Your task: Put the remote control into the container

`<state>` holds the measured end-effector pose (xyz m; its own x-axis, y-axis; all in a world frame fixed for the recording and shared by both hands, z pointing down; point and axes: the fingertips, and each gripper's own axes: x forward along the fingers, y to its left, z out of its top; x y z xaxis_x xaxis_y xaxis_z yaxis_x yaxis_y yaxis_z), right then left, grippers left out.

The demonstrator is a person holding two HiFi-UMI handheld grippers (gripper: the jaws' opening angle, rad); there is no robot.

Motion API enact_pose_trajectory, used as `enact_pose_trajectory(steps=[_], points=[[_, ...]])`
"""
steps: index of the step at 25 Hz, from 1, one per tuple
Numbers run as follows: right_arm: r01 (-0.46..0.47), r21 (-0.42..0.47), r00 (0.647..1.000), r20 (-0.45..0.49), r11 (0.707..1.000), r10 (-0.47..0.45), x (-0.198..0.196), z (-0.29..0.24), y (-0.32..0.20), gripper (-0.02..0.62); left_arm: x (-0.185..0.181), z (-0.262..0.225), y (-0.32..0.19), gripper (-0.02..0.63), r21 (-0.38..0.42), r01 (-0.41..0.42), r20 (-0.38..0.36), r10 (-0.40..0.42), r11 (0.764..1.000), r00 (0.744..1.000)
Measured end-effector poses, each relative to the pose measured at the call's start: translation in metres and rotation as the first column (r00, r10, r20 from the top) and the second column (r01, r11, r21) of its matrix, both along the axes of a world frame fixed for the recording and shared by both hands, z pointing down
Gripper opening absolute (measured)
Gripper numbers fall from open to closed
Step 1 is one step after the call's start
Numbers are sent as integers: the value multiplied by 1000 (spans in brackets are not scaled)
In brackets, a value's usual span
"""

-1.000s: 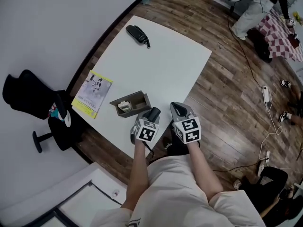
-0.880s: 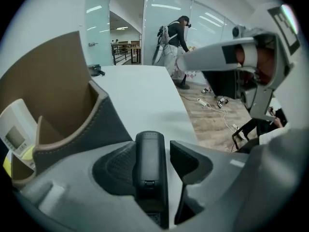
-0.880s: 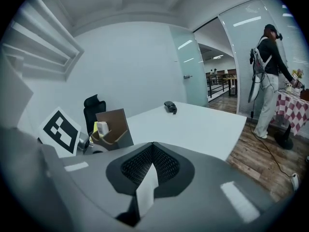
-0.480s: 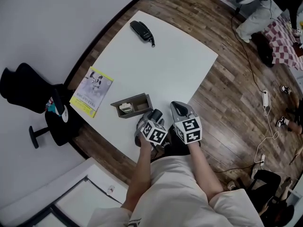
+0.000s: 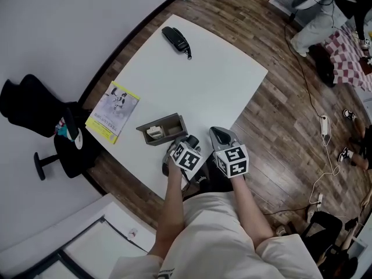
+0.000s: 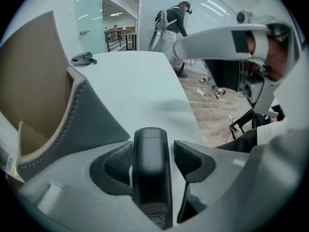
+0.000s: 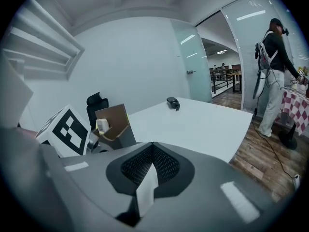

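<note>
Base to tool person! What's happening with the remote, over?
Left tool open, remote control loose between jaws. Right tool shut, empty. Container beside left tool, nothing blocking.

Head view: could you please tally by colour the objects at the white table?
Black: 2, slim black plastic remote control, black strapped handheld device
Grey: 1, open grey rectangular container
Yellow: 1, thin yellow printed booklet
White: 1, small white item inside the container
Total: 5

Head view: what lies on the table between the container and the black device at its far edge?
Nothing. In the head view the white table is bare between the container and the black device.
</note>
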<state>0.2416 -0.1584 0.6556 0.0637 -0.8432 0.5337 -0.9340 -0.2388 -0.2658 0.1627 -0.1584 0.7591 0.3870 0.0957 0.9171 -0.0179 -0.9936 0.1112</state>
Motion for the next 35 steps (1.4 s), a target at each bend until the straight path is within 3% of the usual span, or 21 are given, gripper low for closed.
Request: enact_pose_trajectory(steps=[4,8,12,17,21,23,28,32,35], points=[[-2,5,1000,4,1000,2,2,-3,2,2,2,-4,-6,236,-1,50,-37,-50,999,998],[3,19,1000,-5,1000,-3,1,-8,4,2,-2,-7,-13,227,62,103,-77,-98,993,992],[29,35,1000,-3,999,-29,-8,-13,1,2,-7,-33,-20,225,92,201,-194,-180,975,964],[89,71,996,16,994,-90,-40,-23,-11,2,-28,-77,-35,224,80,368,-395,-309,926,865],[137,106,990,24,985,-140,-66,-33,-21,2,-53,-105,-42,224,77,486,-524,-380,870,763],[155,115,987,17,981,-158,-77,-38,-23,2,-66,-114,-45,222,71,541,-571,-411,838,711],[210,136,978,-34,968,-208,-102,-51,-21,2,-98,-129,-52,222,38,636,-628,-476,771,615],[234,140,972,-64,962,-227,-111,-56,-14,2,-114,-136,-50,222,21,691,-647,-517,723,561],[248,154,968,-84,956,-237,-110,-61,-18,2,-114,-146,-53,222,46,695,-682,-486,718,547]])
